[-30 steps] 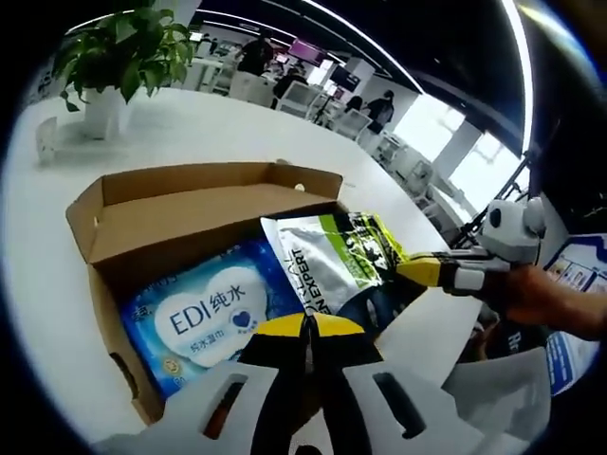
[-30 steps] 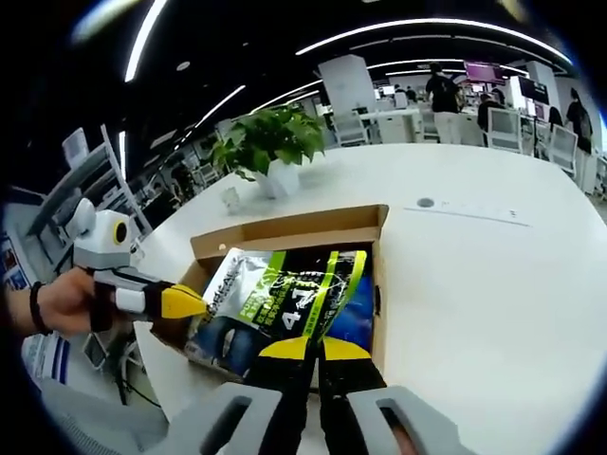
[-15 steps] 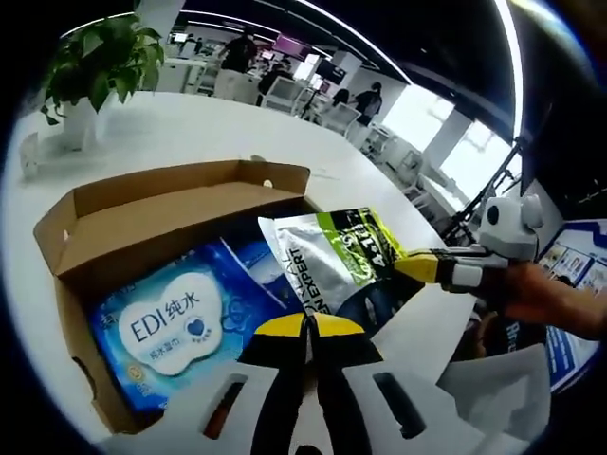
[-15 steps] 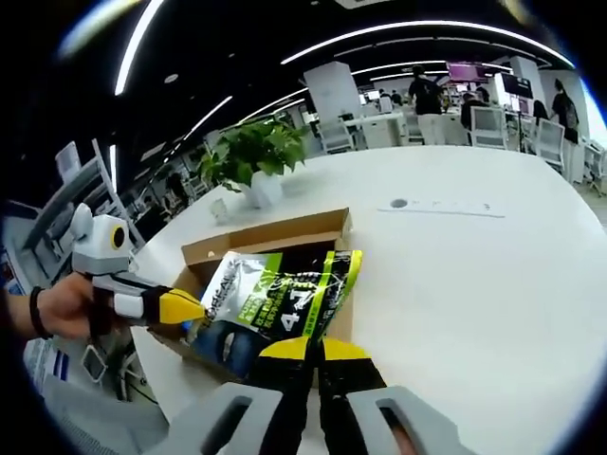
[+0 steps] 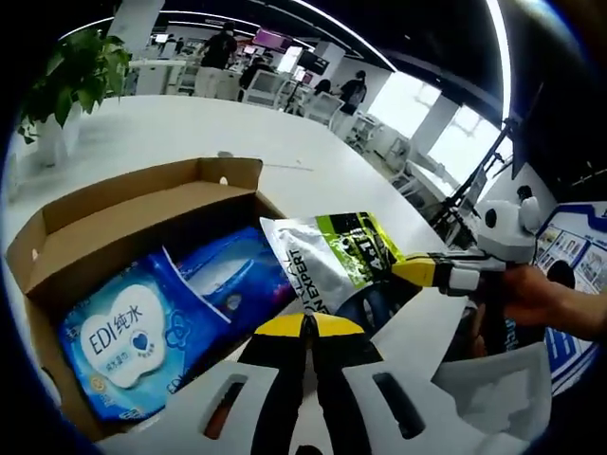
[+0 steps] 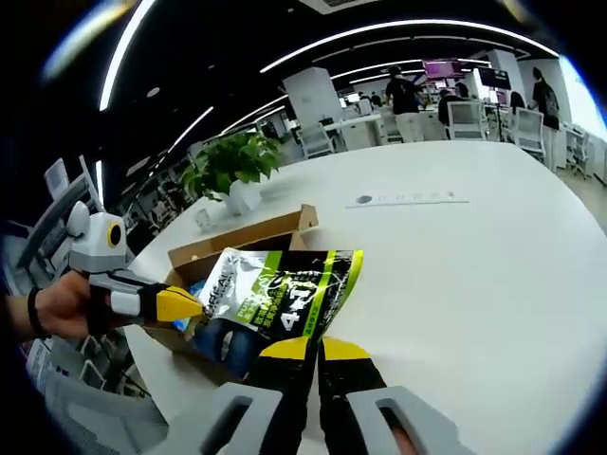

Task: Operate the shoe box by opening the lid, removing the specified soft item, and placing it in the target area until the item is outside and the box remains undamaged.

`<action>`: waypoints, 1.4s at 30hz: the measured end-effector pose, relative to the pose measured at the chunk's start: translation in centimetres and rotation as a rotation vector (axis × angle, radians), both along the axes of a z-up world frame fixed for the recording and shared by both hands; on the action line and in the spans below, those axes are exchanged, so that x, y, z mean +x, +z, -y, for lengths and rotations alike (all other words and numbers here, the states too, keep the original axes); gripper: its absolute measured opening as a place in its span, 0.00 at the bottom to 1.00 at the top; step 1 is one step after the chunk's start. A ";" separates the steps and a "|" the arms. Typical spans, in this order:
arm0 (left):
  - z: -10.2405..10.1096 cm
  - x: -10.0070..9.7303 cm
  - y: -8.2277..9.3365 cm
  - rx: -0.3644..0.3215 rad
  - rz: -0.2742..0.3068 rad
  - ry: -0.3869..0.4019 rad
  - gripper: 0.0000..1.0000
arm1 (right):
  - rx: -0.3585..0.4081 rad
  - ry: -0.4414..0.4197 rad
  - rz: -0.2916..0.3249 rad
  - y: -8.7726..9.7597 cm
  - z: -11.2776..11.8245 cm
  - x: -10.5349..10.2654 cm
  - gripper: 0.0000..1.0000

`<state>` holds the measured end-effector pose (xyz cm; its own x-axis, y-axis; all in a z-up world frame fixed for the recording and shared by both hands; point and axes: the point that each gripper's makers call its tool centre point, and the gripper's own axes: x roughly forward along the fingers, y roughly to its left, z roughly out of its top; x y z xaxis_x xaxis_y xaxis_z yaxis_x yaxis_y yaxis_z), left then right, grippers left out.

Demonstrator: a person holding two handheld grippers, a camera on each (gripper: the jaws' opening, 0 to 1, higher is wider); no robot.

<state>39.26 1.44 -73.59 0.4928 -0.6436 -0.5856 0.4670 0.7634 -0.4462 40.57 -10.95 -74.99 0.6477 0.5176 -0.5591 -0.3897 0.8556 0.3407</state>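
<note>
Pouch lifted out, not yet set down.
Shoe box [image 5: 114,213] stands open, blue wipes pack [image 5: 114,332] still inside. Left gripper [image 5: 305,327] jaws pressed together, apparently on the silver-green pouch's [image 5: 327,256] edge; right gripper [image 6: 315,349] pinches the pouch over the white table [image 6: 455,246]. Placing remains.
</note>
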 end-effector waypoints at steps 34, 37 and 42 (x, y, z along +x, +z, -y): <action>11.7 -2.5 -1.8 -0.009 -0.038 -0.131 0.00 | 0.001 -0.110 -0.042 -2.2 11.9 -4.0 0.00; 12.6 -2.6 -2.0 -0.012 -0.042 -0.134 0.00 | -0.003 -0.114 -0.046 -2.4 12.7 -4.1 0.00; 13.7 -2.6 -2.1 -0.023 -0.046 -0.133 0.00 | -0.006 -0.118 -0.050 -2.4 14.0 -3.9 0.00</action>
<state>36.63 -12.27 -75.69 0.3750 -0.7151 -0.5899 0.5418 0.6854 -0.4864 36.66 -24.93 -77.44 0.6755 0.4356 -0.5949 -0.2687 0.8968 0.3516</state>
